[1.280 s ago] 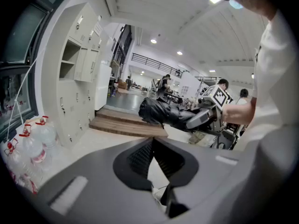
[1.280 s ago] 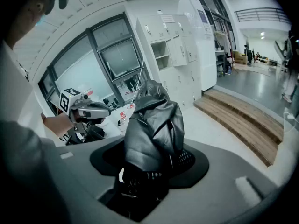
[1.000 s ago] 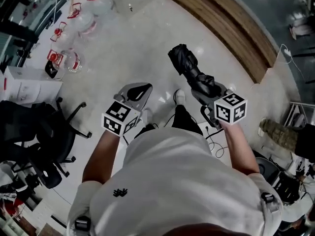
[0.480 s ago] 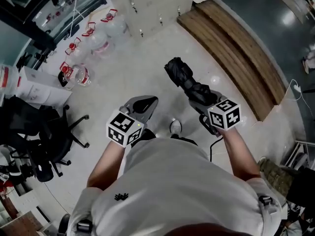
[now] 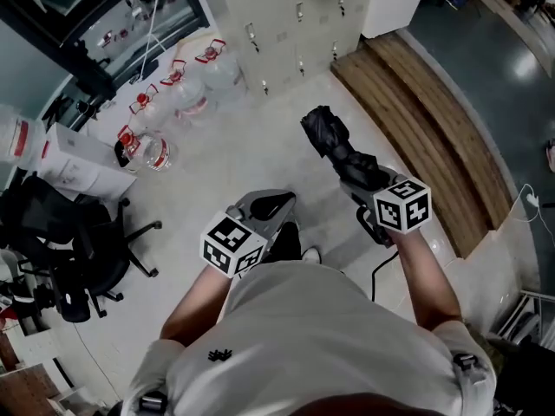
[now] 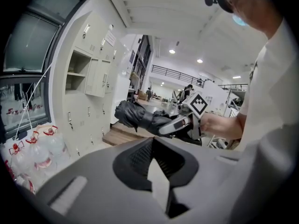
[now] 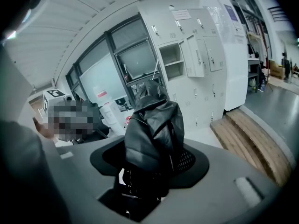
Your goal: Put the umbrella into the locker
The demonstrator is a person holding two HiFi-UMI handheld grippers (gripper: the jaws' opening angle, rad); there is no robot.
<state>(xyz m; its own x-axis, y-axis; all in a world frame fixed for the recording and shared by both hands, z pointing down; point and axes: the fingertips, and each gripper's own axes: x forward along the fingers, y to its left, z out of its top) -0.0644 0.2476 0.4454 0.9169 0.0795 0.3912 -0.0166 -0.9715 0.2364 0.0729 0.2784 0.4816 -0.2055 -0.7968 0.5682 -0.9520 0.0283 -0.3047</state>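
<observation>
Short of the lockers [image 5: 295, 16], mid-floor: my right gripper [image 5: 350, 165], fingers clamped on folded black umbrella [image 5: 323, 131]; left gripper [image 5: 274, 204], fingers together, empty. Risk: loose fabric slipping free, or snagging a locker edge.

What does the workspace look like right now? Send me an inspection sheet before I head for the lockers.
Surface: pale glossy floor underfoot.
Job's things: black folded fabric umbrella carried in the air; cream metal lockers ahead, with one open compartment.
Clutter: clear water jugs with red handles, black office chair and white box, all at left.
Grippers: right tongs shut on the umbrella; left tongs shut, nothing between them.
Cables: black cable beside the right forearm.
Surroundings: wooden platform at right.
</observation>
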